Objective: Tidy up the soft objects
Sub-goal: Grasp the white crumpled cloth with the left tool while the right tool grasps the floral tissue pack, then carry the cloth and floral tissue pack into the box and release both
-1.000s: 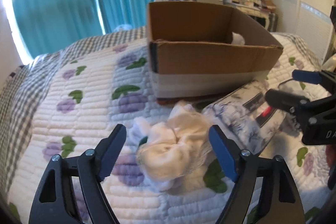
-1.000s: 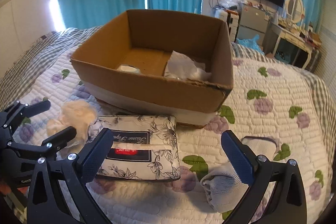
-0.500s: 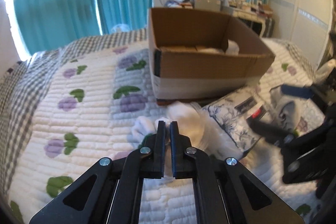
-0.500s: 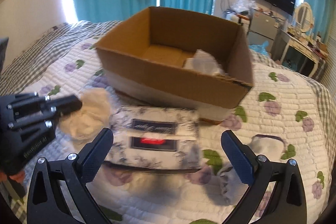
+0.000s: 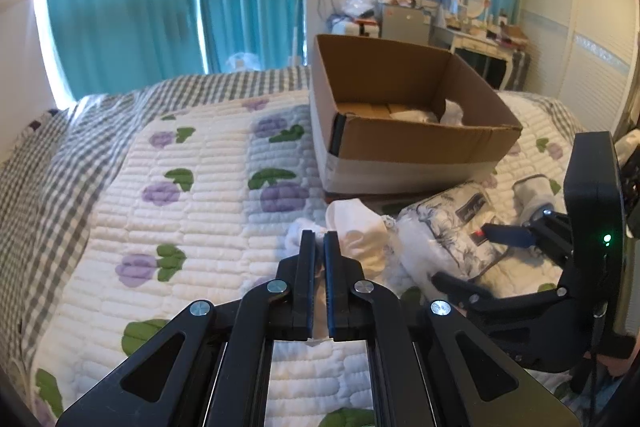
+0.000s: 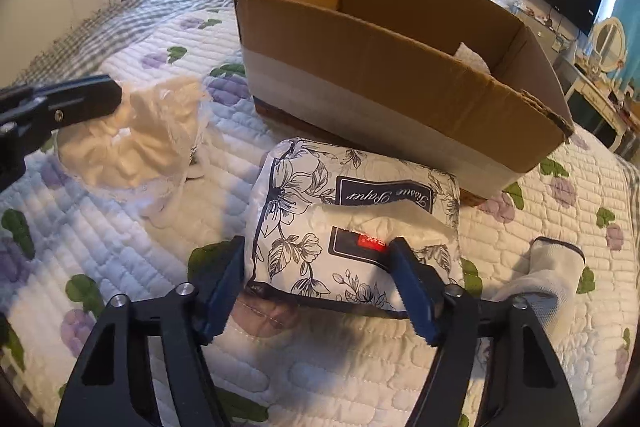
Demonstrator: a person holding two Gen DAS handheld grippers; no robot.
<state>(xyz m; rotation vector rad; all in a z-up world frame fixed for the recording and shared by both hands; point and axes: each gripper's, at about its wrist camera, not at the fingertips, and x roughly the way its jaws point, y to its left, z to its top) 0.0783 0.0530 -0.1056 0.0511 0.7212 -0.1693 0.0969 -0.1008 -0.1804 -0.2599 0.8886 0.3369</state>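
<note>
your left gripper (image 5: 319, 247) is clenched on the white cloth (image 5: 360, 231); your right gripper (image 6: 316, 279) pinches the tissue pack (image 6: 352, 219). the box (image 5: 400, 131) lies just beyond both.

Left tool (image 5: 319, 241) clamped tight; right tool (image 6: 318, 267) half-closed, low.

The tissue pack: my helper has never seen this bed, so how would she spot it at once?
Find the cardboard box on the quilted bed. Just in front of it lies the tissue pack, between the right gripper's fingers. Unlike the plain cream cloth bundle beside it, it carries dark floral print.
</note>
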